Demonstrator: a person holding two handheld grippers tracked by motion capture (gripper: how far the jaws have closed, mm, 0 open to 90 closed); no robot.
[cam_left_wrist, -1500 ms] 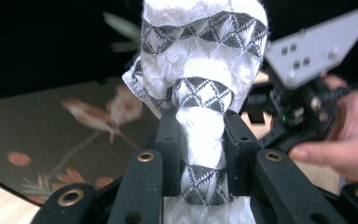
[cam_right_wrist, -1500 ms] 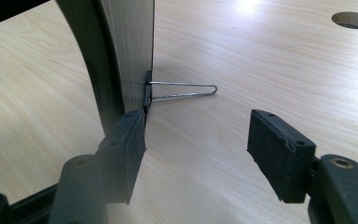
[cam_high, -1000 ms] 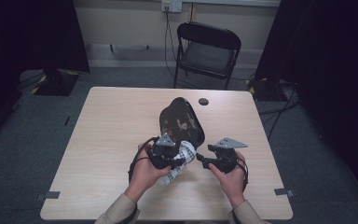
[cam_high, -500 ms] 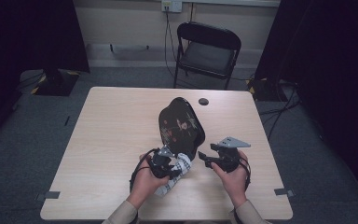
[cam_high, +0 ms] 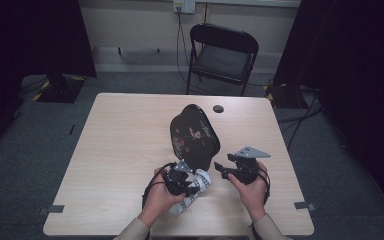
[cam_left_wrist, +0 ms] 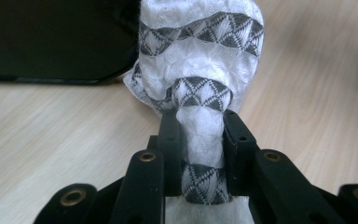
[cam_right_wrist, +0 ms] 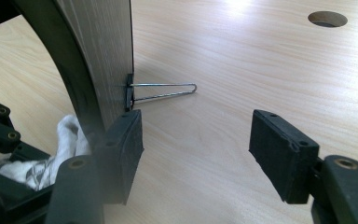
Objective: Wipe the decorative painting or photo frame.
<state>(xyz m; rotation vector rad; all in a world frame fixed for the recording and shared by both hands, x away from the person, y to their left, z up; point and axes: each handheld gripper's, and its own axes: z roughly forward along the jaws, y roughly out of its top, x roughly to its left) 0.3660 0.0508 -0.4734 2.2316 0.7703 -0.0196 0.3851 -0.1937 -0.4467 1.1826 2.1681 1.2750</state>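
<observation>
One patterned cloth [cam_left_wrist: 200, 51] between left tongs [cam_left_wrist: 199, 135]

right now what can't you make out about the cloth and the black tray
- Cloth: its lower end is cut off by the bottom edge in the left gripper view, behind the left tongs.
- Black tray: its painted pattern is too small to read in the high view.
- Tray's contact with the table: hidden by the right tongs in the right gripper view.

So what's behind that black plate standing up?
A thin wire stand sticks out of the plate's wooden back onto the table. Its painted front faces away in the right gripper view.
</observation>
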